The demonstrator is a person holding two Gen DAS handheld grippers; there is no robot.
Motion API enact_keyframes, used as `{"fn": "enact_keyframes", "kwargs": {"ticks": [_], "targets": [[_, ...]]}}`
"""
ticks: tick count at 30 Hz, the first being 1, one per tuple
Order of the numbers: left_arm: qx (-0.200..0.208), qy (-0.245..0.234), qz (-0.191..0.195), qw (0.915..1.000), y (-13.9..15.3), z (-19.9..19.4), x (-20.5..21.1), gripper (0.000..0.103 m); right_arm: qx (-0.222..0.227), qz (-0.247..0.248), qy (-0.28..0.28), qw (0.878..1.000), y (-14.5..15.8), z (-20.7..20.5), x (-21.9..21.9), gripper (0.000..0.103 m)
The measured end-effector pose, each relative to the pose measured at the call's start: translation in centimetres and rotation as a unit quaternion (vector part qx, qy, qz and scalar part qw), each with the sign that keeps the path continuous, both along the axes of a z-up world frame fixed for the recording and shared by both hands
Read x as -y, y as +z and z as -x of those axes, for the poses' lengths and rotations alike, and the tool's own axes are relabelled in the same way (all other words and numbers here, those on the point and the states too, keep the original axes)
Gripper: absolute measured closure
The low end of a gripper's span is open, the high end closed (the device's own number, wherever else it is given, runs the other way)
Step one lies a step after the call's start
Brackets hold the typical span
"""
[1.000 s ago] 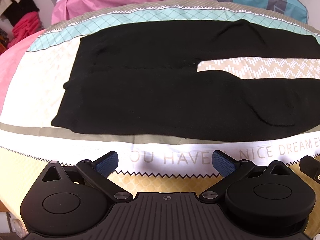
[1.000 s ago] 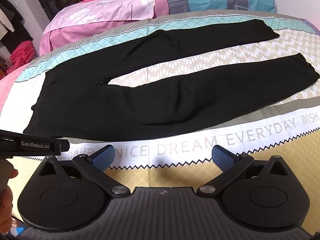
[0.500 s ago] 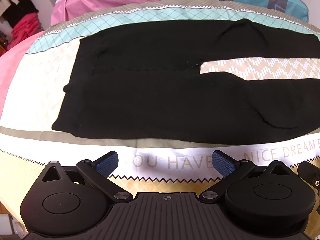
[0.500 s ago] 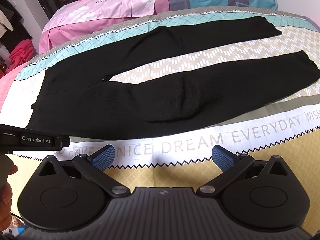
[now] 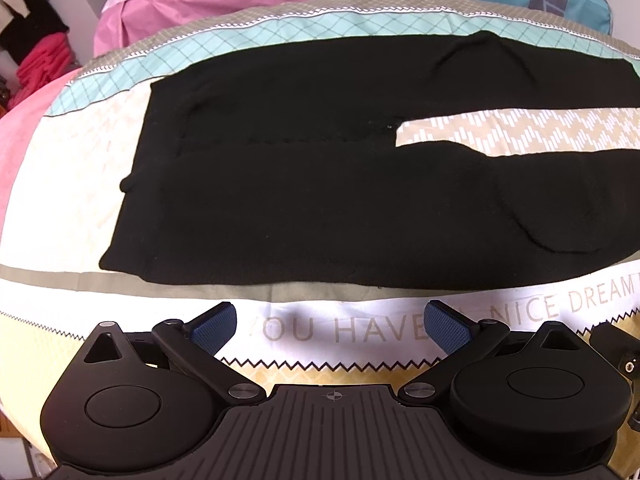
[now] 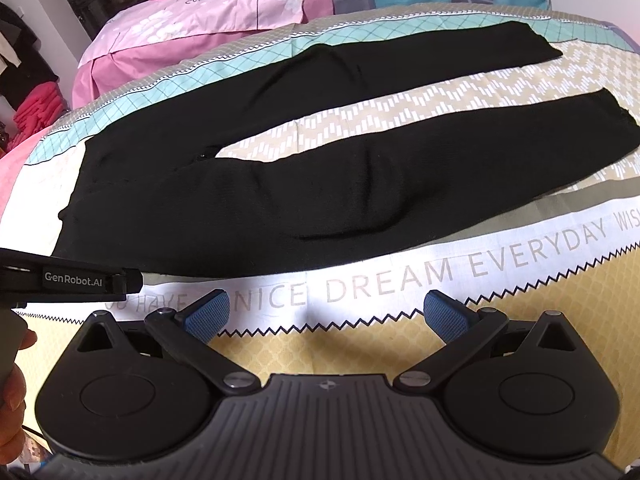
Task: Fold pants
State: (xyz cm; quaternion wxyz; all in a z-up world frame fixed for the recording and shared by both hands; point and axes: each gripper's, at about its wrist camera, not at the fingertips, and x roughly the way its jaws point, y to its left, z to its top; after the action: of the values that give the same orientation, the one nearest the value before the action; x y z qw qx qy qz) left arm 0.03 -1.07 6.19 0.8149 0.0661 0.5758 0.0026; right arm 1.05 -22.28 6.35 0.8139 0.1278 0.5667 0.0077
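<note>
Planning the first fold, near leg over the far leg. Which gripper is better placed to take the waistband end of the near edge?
The left gripper, probably. Open, it faces the waistband half of the black pants. The right gripper, also open, sits farther along, facing the near leg.

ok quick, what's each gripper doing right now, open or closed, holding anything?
Left gripper: open, holding nothing, short of the black pants.
Right gripper: open, holding nothing.
</note>
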Motion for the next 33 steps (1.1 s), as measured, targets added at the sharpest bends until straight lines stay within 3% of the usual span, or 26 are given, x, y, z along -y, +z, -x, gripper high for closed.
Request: {"fn": "enact_keyframes", "kwargs": {"ticks": [19,23,26,29,31,33], "targets": [[-0.002,-0.027,0.004,0.9996,-0.8,-2.2,-0.7,0.000,-0.008,0.006,-0.019,1.000,-0.6,-0.8,-1.4,0.000],[-0.004,-0.038,0.010,0.9992,-1.5,-3.0,-0.5,0.000,0.001,-0.011,-0.024,1.000,-0.8,-0.8,-0.6,0.000],[0.014,-0.027,0.035,0.9989,-1.7,-3.4,-1.3,0.000,0.009,-0.041,-0.032,0.999,-1.2,-1.0,1.7,0.000],[0.025,-0.011,0.046,0.9986,-2.6,-4.3,-2.2,0.000,0.040,-0.038,-0.070,0.996,-1.2,-1.0,6.6,0.000],[0.020,0.001,0.041,0.9990,-3.4,-5.0,-2.7,0.000,0.057,-0.019,-0.119,0.991,-1.6,-1.2,11.1,0.000],[0.004,0.020,0.035,0.9992,-4.4,-5.6,-3.2,0.000,0.064,0.002,-0.199,0.978,-2.3,-1.4,16.4,0.000]]}}
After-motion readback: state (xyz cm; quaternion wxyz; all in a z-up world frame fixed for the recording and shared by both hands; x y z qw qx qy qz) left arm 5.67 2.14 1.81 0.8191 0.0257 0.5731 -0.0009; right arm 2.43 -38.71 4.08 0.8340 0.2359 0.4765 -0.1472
